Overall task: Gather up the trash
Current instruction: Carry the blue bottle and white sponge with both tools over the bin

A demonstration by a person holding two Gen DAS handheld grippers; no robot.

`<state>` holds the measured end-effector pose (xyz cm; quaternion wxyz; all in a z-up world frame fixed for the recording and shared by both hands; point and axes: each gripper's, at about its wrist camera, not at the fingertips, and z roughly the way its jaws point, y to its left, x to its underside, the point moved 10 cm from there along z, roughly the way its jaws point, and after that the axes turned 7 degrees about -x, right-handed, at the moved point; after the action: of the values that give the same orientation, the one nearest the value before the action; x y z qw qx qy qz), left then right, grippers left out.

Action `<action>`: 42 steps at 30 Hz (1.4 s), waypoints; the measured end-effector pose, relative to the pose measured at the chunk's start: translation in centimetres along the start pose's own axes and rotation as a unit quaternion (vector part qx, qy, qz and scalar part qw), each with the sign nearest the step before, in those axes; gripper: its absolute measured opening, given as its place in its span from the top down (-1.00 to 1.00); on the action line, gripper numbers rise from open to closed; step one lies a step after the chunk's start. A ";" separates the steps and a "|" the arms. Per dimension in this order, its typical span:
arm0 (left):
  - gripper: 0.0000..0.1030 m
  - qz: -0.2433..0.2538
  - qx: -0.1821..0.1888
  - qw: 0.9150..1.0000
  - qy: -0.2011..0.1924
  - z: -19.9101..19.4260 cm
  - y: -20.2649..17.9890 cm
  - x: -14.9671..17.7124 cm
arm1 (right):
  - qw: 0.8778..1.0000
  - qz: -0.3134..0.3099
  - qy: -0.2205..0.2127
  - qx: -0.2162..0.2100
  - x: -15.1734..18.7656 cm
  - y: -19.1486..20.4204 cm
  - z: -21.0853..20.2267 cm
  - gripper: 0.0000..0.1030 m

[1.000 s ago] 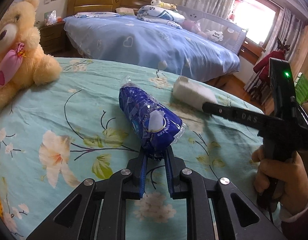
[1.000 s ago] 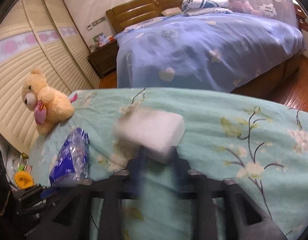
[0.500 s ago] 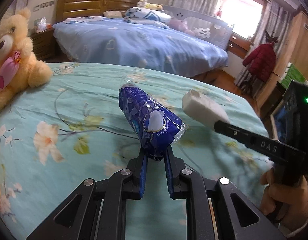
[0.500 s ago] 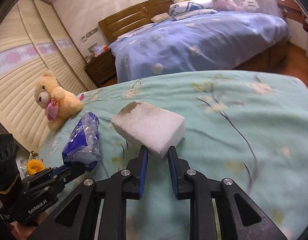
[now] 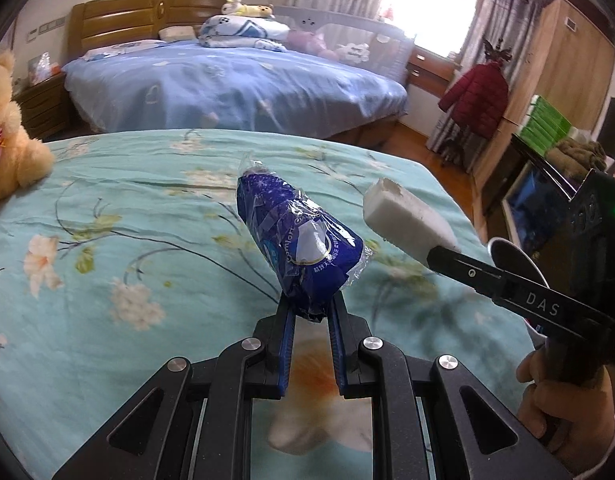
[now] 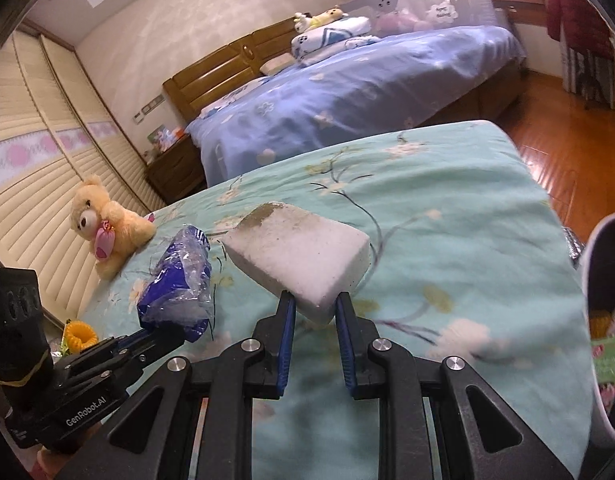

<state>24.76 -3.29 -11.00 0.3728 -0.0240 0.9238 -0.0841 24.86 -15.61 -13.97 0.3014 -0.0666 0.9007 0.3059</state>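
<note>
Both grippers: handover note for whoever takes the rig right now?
Left gripper: shut on the blue plastic wrapper, held above the floral bedspread.
Right gripper: shut on the dirty white sponge, also lifted off the bedspread.
Done: both pieces of trash picked up.
Left: drop both in the bin. A white rim at the right edge may be the bin, though I can't confirm. The teddy bear lies near the far edge of the bedspread.
</note>
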 end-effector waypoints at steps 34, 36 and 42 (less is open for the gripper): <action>0.71 0.092 0.022 0.995 0.003 -2.5 -9.0 2.7 | 0.997 0.035 -0.057 0.039 3.6 -4.5 -9.8 0.61; 0.71 0.097 0.025 0.995 0.003 -2.5 -9.4 2.7 | 0.997 0.037 -0.059 0.041 3.7 -4.8 -10.2 0.61; 0.71 0.108 0.031 0.994 0.002 -2.6 -10.7 2.9 | 0.996 0.040 -0.062 0.045 4.1 -5.5 -11.0 0.61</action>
<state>20.67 -13.73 -9.25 0.3781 0.0873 0.9188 -0.0723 17.67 -26.27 -12.19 0.3471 0.0025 0.8949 0.2806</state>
